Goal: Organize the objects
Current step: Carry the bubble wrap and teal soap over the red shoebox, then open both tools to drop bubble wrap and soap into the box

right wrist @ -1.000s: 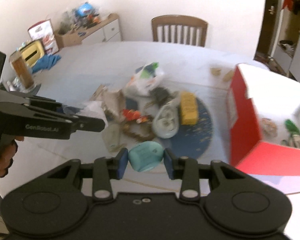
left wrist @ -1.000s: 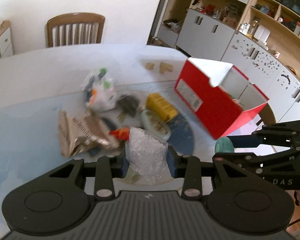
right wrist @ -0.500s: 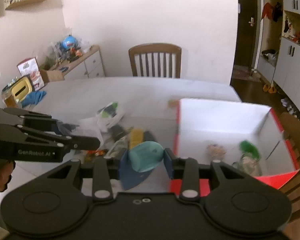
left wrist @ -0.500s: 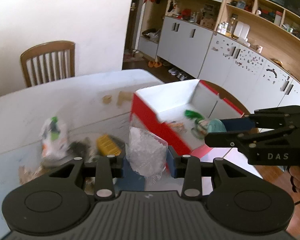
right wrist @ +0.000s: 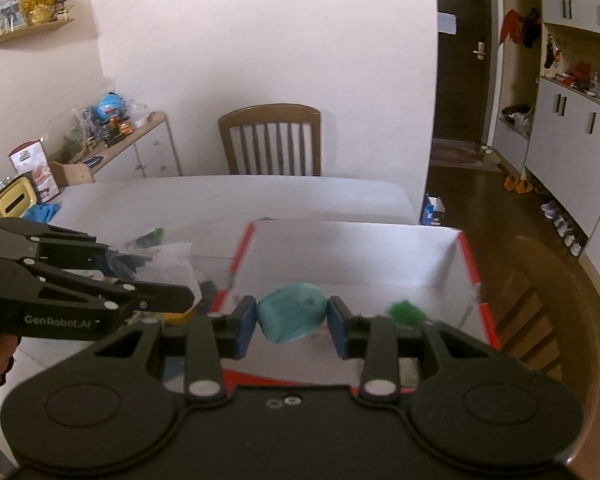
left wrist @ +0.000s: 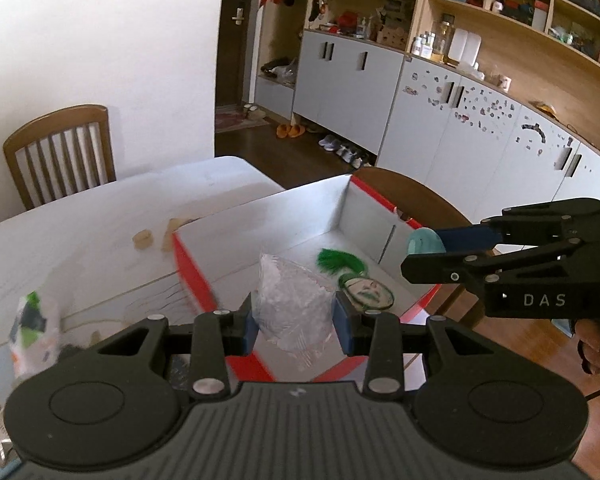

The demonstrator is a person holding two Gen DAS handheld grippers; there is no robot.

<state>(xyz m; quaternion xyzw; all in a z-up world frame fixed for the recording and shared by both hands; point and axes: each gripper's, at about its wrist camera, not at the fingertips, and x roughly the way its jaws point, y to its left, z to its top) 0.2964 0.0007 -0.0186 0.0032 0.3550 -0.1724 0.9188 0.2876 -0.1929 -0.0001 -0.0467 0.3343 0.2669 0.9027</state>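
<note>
My left gripper (left wrist: 294,320) is shut on a clear crinkled plastic bag (left wrist: 292,304), held above the near left part of the red box (left wrist: 196,276) with its white inside. My right gripper (right wrist: 292,322) is shut on a teal soft object (right wrist: 291,312), also over that red box (right wrist: 474,268). In the left wrist view the right gripper (left wrist: 420,246) hangs over the box's right side with the teal object (left wrist: 422,240) at its tip. A green tassel (left wrist: 338,260) and a round green-rimmed piece (left wrist: 366,294) lie inside the box.
A printed plastic bag (left wrist: 30,328) and other loose items lie on the white table (left wrist: 80,220) left of the box. Two small tan pieces (left wrist: 144,238) sit behind the box. Wooden chairs (right wrist: 272,140) stand at the far side and on the right. Grey cabinets (left wrist: 480,128) line the right wall.
Both grippers swung right and rose, away from the pile of items to above the red box, each keeping hold of its object. The box's inside has come into view.
</note>
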